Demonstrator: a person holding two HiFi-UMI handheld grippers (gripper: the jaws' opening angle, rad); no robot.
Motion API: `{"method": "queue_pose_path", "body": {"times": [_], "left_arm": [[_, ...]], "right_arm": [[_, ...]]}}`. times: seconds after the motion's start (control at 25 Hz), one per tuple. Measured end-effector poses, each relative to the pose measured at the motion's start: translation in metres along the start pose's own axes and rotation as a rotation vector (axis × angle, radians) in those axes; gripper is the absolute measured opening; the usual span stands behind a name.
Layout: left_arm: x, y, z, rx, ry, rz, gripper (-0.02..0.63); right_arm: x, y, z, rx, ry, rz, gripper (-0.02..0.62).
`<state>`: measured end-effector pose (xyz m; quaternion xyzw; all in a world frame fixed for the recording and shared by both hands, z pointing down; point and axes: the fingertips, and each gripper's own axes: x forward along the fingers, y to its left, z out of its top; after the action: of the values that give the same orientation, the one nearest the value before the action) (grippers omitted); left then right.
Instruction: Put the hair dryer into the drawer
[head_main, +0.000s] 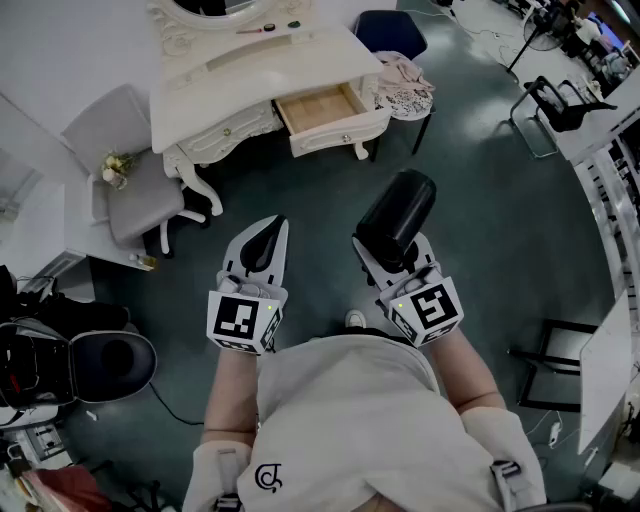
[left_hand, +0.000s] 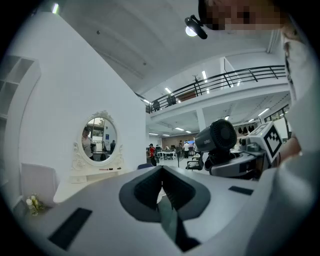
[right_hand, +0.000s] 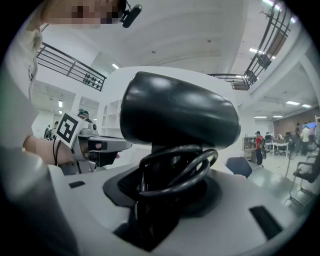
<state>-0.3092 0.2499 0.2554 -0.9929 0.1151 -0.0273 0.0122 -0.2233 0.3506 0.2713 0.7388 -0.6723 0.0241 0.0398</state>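
Note:
A black hair dryer (head_main: 398, 215) stands upright in my right gripper (head_main: 385, 257), which is shut on its handle. In the right gripper view the dryer's barrel (right_hand: 175, 115) fills the middle, and its black cord (right_hand: 176, 172) is looped round the handle between the jaws. My left gripper (head_main: 268, 236) is held level beside it, shut with nothing in it. The left gripper view shows its pads (left_hand: 161, 180) meeting and the hair dryer (left_hand: 216, 137) off to the right. Ahead, the wooden drawer (head_main: 320, 110) of the white dressing table (head_main: 250, 70) stands pulled open with nothing visible inside.
A grey chair (head_main: 120, 165) stands left of the dressing table, with a small bunch of flowers (head_main: 115, 168) on it. A stool draped with cloth (head_main: 402, 85) is right of the drawer. Black equipment (head_main: 70, 360) sits at the lower left, and desks and a black chair (head_main: 560, 105) at the right.

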Motion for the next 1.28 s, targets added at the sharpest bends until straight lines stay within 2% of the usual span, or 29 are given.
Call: {"method": "queue_pose_path", "body": {"times": [0.4,0.64,0.96,1.28], "left_arm": [[0.023,-0.008,-0.005,-0.005,0.003,0.008,0.014],[0.047,-0.02,-0.008,-0.015,0.006,0.022,0.014],[0.087,-0.036,-0.009,-0.017,-0.013,0.058,0.014],[0.127,-0.011,-0.022,-0.047,0.002,0.095,0.014]], "right_arm": [[0.0,-0.024,-0.01,0.022,0.014,0.016,0.194],[-0.001,-0.048,-0.021,0.002,0.035,0.039,0.198],[0.001,-0.09,-0.043,0.037,0.085,0.085,0.199],[0.041,-0.136,-0.066,0.108,0.137,0.08,0.199]]}}
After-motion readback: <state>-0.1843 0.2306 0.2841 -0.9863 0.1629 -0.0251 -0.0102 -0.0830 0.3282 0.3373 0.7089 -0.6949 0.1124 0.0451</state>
